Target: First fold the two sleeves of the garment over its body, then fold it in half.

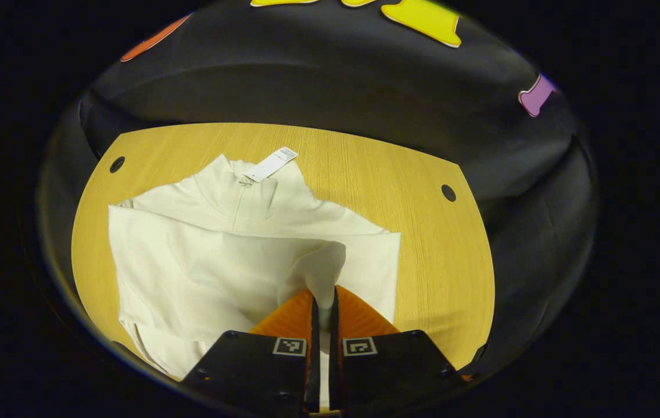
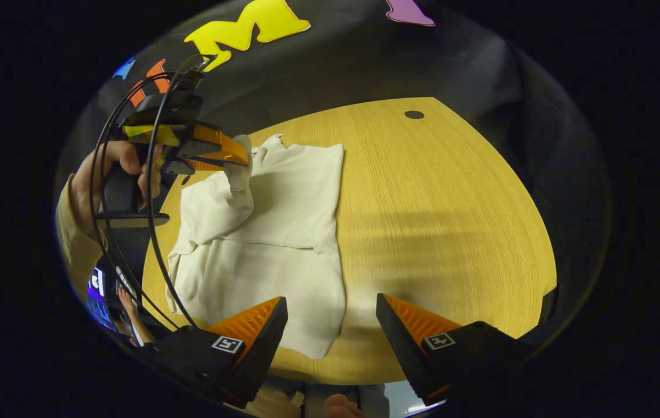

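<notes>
While your left hand-held gripper (image 1: 323,310) pinches one lifted sleeve (image 1: 321,273) of the white cloth top (image 1: 202,261) on the round wooden bench (image 1: 440,255), the other sleeve looks folded, your right hand-held gripper (image 2: 330,316) waits wide open, and halving remains.

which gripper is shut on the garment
The left gripper: it pinches a sleeve of the white garment. The right gripper is open, holding nothing.
</notes>
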Demonstrator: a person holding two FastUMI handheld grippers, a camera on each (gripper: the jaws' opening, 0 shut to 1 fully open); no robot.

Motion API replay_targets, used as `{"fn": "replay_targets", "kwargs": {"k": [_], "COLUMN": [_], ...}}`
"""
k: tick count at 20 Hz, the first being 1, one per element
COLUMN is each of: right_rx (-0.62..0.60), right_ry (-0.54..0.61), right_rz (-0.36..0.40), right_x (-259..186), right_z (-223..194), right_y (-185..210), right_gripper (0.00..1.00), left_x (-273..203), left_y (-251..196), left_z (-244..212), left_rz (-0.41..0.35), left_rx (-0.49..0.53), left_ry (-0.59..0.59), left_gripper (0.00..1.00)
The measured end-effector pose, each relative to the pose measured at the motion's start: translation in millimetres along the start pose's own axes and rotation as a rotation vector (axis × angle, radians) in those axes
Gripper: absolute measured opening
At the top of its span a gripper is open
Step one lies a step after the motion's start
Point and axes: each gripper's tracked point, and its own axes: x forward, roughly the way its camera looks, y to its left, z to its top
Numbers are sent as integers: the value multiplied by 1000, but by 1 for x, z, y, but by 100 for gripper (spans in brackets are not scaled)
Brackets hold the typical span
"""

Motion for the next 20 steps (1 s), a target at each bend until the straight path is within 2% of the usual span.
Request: {"fn": "replay_targets", "kwargs": {"k": [1,3,7,8,10,13,15,16,17,19,20], "right_rx": [-11,-36,-36,-32,-24,-11,-17,-23,-28,-35,-42], "right_ry": [-5,-14,-1,4,5,2,2,3,5,11,14], "right_rz": [0,-9,-13,-15,-25,-50,-48,-46,-45,-39,-36], "right_x": [-1,-2,0,0,1,3,5,5,6,7,7], "right_z": [2,4,-2,-4,-5,-5,-5,-7,-9,-12,-14], "right_y": [0,-3,-6,-8,-11,-16,-15,-14,-12,-6,-2], "right_gripper": [96,92,92,96,92,92,92,92,92,92,92], "left_x": [-3,2,11,12,11,4,-1,-5,-8,-14,-21], "left_y": [-19,-28,-26,-25,-23,-22,-27,-27,-28,-38,-43], "left_z": [12,8,-2,-5,-9,-13,-18,-19,-21,-23,-22], "left_rz": [0,-14,-12,-8,-3,3,-12,-11,-17,-76,-98], "left_rx": [-11,-36,-53,-65,-83,-64,-36,-17,-11,-27,-29], "left_ry": [13,13,35,42,57,51,59,53,44,21,7], "left_gripper": [9,9,14,16,19,23,38,65,70,76,90]}}
